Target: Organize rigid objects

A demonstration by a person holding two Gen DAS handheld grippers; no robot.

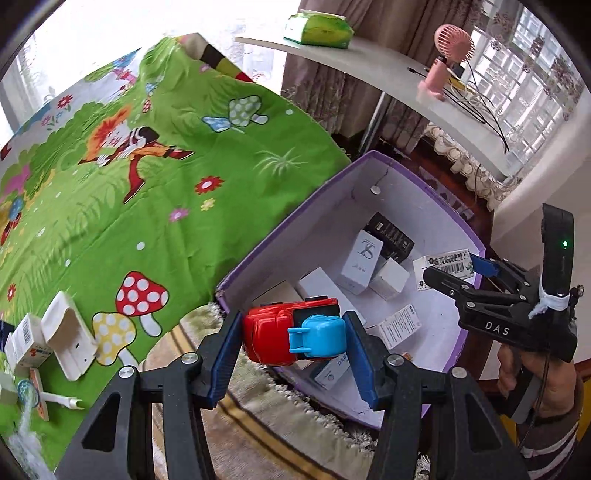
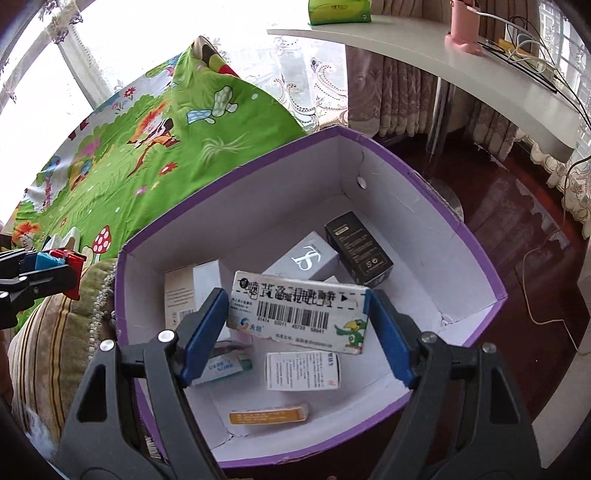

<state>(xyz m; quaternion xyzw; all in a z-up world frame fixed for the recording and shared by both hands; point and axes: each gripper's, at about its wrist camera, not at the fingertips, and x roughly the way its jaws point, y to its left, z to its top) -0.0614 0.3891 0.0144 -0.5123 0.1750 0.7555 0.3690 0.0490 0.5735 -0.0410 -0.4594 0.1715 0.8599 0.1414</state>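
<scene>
My left gripper (image 1: pixel 293 341) is shut on a red and blue toy truck (image 1: pixel 295 334), held over the near left rim of the purple box (image 1: pixel 373 157). The right wrist view catches the same toy truck (image 2: pixel 61 260) at its far left edge. My right gripper (image 2: pixel 297 315) is shut on a white barcode carton with a green parrot (image 2: pixel 297 312), hanging above the inside of the purple box (image 2: pixel 406 168). From the left wrist view that right gripper (image 1: pixel 452 271) and its barcode carton (image 1: pixel 445 267) show over the box's right side. Several small cartons lie on the box floor.
A green cartoon sheet (image 1: pixel 147 184) covers the bed on the left, with a white holder (image 1: pixel 68 338), small cartons and a cable at its near edge. A striped shaggy cushion (image 2: pixel 48 347) sits beside the box. A white curved table (image 1: pixel 424 92) carries a pink fan (image 1: pixel 443 59) and tissue pack (image 1: pixel 317 29).
</scene>
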